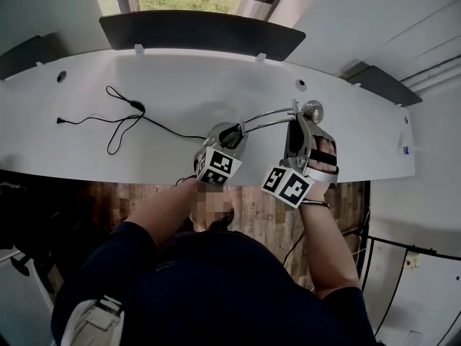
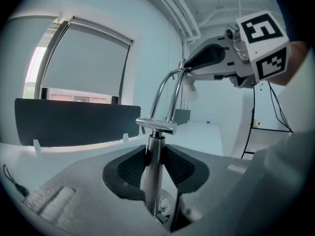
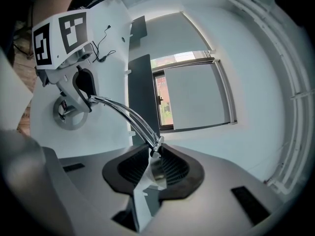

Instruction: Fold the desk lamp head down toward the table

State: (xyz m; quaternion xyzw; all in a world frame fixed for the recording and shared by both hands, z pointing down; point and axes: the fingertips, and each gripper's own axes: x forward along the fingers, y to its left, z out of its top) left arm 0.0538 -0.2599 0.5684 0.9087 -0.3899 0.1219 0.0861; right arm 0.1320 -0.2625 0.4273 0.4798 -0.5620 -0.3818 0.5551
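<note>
A chrome desk lamp stands on the white desk (image 1: 180, 85). Its upright post (image 2: 153, 166) sits between the pads of my left gripper (image 2: 155, 159), which press on it from both sides. The twin-rod arm (image 1: 265, 119) curves from there to the lamp head (image 1: 312, 109). In the right gripper view the shiny head (image 3: 157, 173) lies between the pads of my right gripper (image 3: 155, 156), pinched at its neck. In the head view my left gripper (image 1: 232, 134) is over the base and my right gripper (image 1: 299, 115) is at the arm's far end.
A black power cable (image 1: 122, 121) trails across the desk to the left of the lamp. A dark panel (image 1: 202, 31) stands along the desk's far edge below a window. The round lamp base (image 3: 69, 114) rests near the desk's front edge.
</note>
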